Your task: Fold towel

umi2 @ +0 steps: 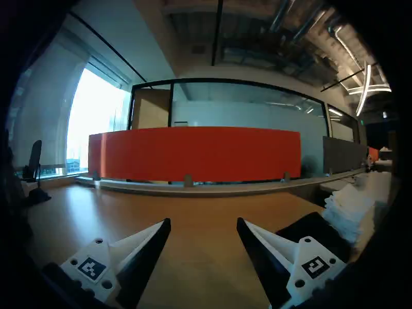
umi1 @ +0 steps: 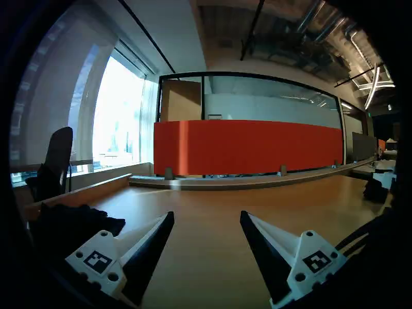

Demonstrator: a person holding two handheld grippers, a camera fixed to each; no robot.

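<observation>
Desk of warm wood (umi1: 206, 257) spreads ahead in the left gripper view, and the left gripper (umi1: 206, 213) hangs low over it, released, its two fingers spread wide with bare desk between them and nothing held. Just left of its left finger lies a dark crumpled cloth (umi1: 72, 226) in a heap on the desk; whether it is a towel I cannot tell. Behind the heap a black chair (umi1: 54, 165) stands by the bright window (umi1: 118, 118). An orange partition (umi1: 247, 147) runs along the far edge of the desk.

In the right gripper view the right gripper (umi2: 203, 220) is likewise released, fingers apart over the bare desk (umi2: 206, 268), gripping nothing. A stack of white towels (umi2: 355, 206) sits on the desk to the right, well beyond the fingertips. A flat dark item (umi2: 314, 226) lies just beside the stack, behind the right-hand finger; too dim to tell what it is. The orange partition (umi2: 195, 154) crosses the background
</observation>
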